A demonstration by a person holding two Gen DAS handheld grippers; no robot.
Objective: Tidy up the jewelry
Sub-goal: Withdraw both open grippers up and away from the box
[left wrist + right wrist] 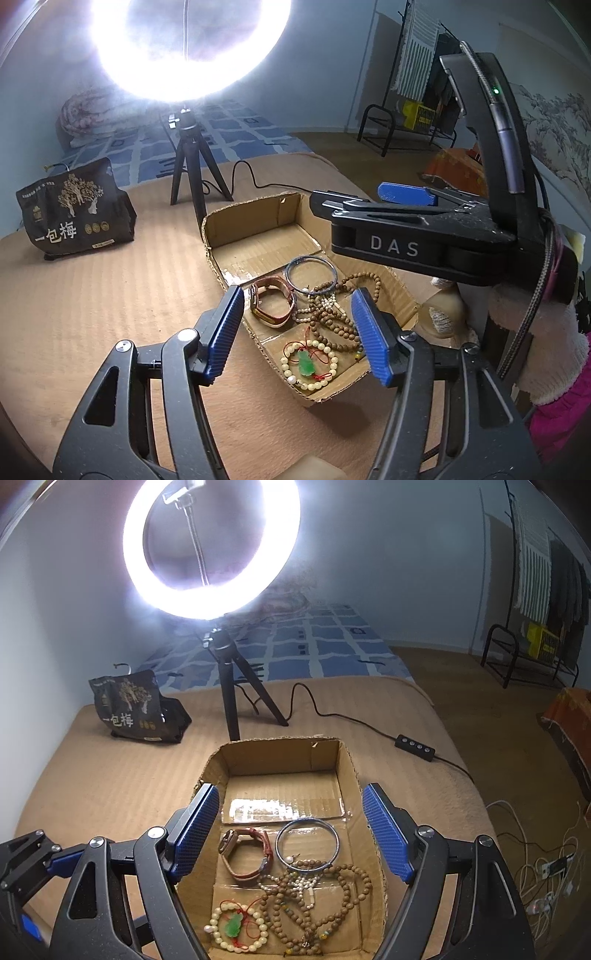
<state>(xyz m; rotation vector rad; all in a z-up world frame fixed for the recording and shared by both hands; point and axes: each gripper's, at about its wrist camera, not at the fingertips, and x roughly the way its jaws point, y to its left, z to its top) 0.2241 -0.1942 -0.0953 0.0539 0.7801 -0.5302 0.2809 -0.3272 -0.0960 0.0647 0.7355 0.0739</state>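
A shallow cardboard box (345, 760) holds the jewelry: a brown-strap watch (245, 853), a silver bangle (307, 842), brown wooden bead strands (317, 904), and a cream bead bracelet with a green pendant (236, 926). My right gripper (291, 834) is open and empty above the box. My left gripper (299, 328) is open and empty over the box's near end (332, 391), above the watch (271, 301), the bangle (310, 275), the beads (332, 317) and the pendant bracelet (308, 363). The right gripper (406, 206) shows side-on at upper right.
A ring light on a tripod (231, 686) stands behind the box, its cable and controller (413, 747) to the right. A dark snack bag (133, 705) lies at back left. The brown table edge (458, 760) drops off right; cables (546, 867) lie on the floor.
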